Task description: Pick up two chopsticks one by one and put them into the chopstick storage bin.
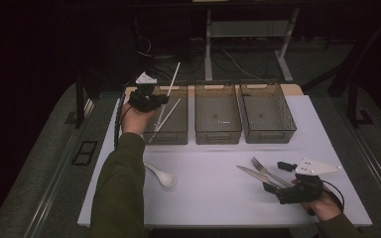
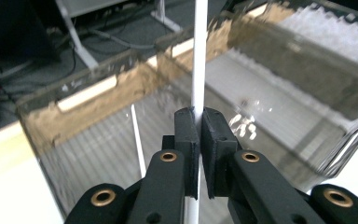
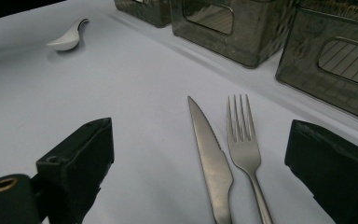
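chopstick (image 2: 198, 70): thin white stick, clamped upright-ish over the left bin (image 1: 177, 130), top end poking past its far rim
second chopstick (image 1: 166, 115): same white kind, lying slanted inside that bin

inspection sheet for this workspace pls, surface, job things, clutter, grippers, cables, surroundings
surface: white table, three bins along its far edge
job's things: chopstick clamped over the left bin; second chopstick lying in that bin
clutter: spoon, knife and fork on the table; middle bin and right bin
grippers: left gripper shut on chopstick; right gripper open, low by the knife and fork
cables: floor cables beyond the table
surroundings: dark room, desk legs behind
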Demonstrator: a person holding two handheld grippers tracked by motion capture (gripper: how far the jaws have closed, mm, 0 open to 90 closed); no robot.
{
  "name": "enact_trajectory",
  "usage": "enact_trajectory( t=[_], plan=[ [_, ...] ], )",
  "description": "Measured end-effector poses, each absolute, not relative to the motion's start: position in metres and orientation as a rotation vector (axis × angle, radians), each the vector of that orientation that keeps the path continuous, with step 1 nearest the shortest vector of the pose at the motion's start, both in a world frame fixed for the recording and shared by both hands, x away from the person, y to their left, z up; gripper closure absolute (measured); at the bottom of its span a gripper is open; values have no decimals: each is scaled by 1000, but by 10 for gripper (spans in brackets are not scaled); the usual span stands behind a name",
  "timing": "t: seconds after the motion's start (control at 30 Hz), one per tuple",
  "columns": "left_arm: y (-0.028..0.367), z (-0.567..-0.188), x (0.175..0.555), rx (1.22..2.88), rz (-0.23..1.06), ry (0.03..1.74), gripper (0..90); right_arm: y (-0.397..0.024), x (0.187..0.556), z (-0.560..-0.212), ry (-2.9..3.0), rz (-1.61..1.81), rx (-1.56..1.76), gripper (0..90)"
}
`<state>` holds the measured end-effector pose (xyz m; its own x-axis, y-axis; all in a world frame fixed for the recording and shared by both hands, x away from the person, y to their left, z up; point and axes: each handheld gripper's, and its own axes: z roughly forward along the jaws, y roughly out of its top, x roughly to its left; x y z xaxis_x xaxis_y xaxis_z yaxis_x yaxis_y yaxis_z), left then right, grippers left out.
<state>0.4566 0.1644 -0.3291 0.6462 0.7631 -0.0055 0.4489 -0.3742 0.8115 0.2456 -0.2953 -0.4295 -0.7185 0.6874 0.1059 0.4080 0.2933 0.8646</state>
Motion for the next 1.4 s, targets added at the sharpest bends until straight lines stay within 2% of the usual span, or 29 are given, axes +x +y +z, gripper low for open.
enact_trajectory(
  t=[0.5, 1.0, 1.1, 1.17, 1.4],
  plan=[
    [177, -368, 460, 2089, 421, 1027, 849, -295, 246, -430, 2282, 1389, 999, 80],
    [164, -380, 471, 2088, 435, 1094, 843, -295, 246, -430, 2284, 1390, 999, 80],
    [164, -381, 471, 2080, 451, 1115, 829, -295, 246, -430, 2282, 1392, 995, 80],
    [164, -381, 471, 2074, 469, 1123, 767, -296, 246, -430, 2282, 1393, 996, 80],
    [165, -376, 469, 2054, 485, 1107, 728, -295, 246, -430, 2282, 1392, 996, 80]
  ],
)
